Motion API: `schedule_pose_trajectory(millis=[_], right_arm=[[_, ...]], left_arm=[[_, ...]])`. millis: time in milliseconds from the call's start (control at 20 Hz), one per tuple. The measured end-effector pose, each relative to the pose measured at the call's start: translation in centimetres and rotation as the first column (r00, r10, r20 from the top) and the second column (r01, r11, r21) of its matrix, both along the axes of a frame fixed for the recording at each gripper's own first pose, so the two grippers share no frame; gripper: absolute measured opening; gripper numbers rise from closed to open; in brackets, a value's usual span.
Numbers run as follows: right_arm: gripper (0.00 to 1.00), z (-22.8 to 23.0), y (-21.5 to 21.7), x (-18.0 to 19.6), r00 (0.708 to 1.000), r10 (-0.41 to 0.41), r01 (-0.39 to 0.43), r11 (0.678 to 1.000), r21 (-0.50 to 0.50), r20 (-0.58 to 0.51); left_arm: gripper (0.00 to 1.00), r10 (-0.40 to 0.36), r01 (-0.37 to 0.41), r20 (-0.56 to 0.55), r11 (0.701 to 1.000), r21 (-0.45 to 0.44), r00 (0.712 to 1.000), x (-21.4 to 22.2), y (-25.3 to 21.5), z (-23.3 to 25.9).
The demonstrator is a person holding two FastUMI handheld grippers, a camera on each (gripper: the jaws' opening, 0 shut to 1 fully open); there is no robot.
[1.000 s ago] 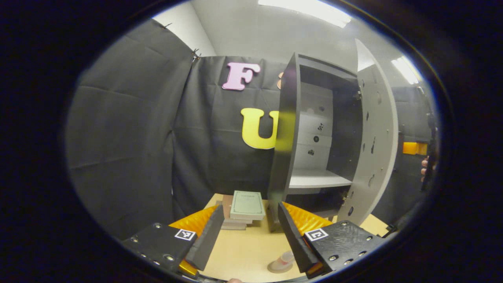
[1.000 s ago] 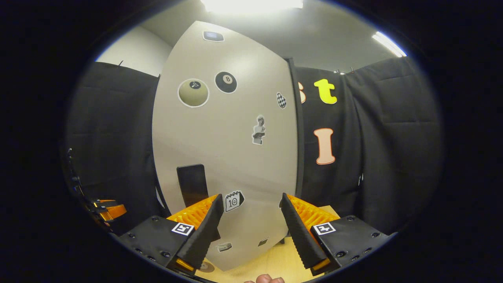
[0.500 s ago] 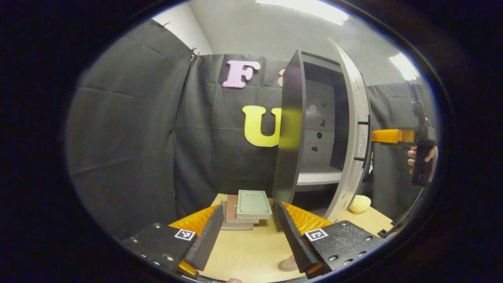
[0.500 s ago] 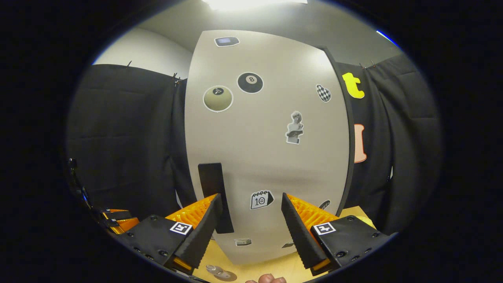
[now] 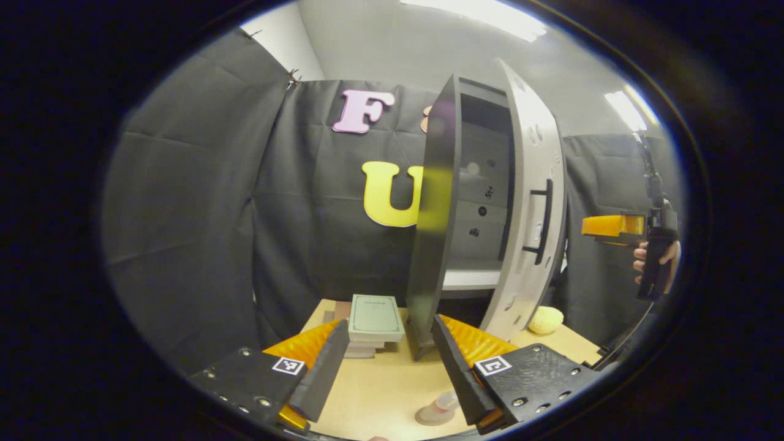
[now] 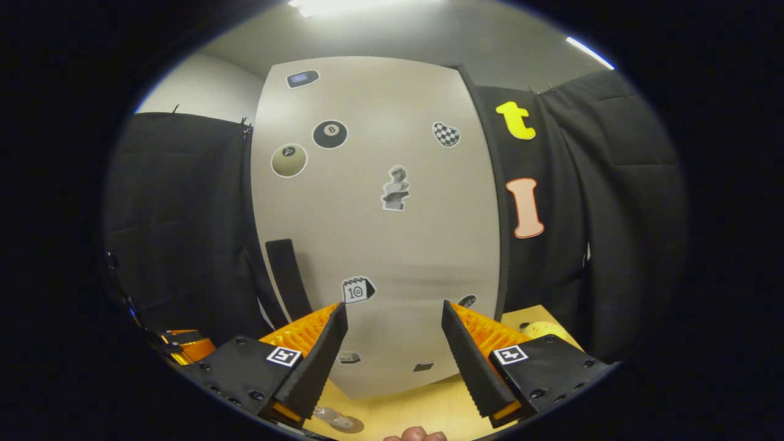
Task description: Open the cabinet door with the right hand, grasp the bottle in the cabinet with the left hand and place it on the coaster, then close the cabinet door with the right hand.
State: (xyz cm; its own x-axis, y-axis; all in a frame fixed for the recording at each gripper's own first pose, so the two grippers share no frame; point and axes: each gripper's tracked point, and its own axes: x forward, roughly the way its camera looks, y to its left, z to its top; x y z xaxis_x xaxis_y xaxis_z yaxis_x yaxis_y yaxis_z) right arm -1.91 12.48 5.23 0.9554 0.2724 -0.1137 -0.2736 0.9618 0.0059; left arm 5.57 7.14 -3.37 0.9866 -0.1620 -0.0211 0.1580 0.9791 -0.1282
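Observation:
The grey cabinet [image 5: 432, 208] stands on the table, its sticker-covered door [image 6: 380, 220] swung most of the way shut and still ajar. The door's black handle [image 5: 542, 220] faces right. A small clear bottle [image 5: 446, 401] stands on a round coaster [image 5: 429, 418] on the table, low between my left gripper's fingers. My left gripper [image 5: 389, 323] is open and holds nothing. My right gripper [image 6: 393, 308] is open in front of the door, to the right of the handle [image 6: 288, 275]. In the left gripper view the right gripper [image 5: 612, 226] sits a small gap away from the door.
A stack of books [image 5: 375, 318] lies left of the cabinet. A yellow round object [image 5: 545, 318] sits on the wooden table [image 5: 380, 386] to the cabinet's right. A hand [image 5: 655, 263] holds the right gripper. Black cloth walls surround the booth.
The door has swung from wide open to nearly shut. The right gripper followed it, then came slightly off the door. The left gripper barely moved.

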Motion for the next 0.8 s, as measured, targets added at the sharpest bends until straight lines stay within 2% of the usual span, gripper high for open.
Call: schedule_pose_trajectory(millis=[200,350,400,600,800], right_arm=[[0.98,0.5,-5.1,-1.0,0.999,-0.043,0.043,0.999,-0.012,0.001],[0.98,1.3,-7.8,-1.0,0.998,-0.056,0.056,0.998,0.014,-0.013],[0.98,1.4,-8.6,-0.8,0.998,-0.061,0.062,0.998,0.009,-0.011],[0.98,2.0,-11.1,-1.5,0.998,-0.059,0.06,0.998,-0.022,0.033],[0.98,1.4,-13.1,-3.1,0.998,-0.048,0.049,0.999,-0.017,0.041]], left_arm=[[0.83,0.019,-0.018,0.029,0.999,-0.044,0.999,-0.5,-2.1,2.4],[0.82,0.057,-0.056,0.056,0.998,-0.021,0.997,-1.1,-3.6,4.4],[0.85,0.06,-0.06,0.065,0.998,-0.015,0.996,-1.2,-4.6,5.1],[0.83,0.067,-0.066,0.091,0.998,-0.006,0.994,-1.7,-7.8,6.9],[0.82,0.069,-0.076,0.128,0.996,0.052,0.989,-2.7,-11.7,8.7]])
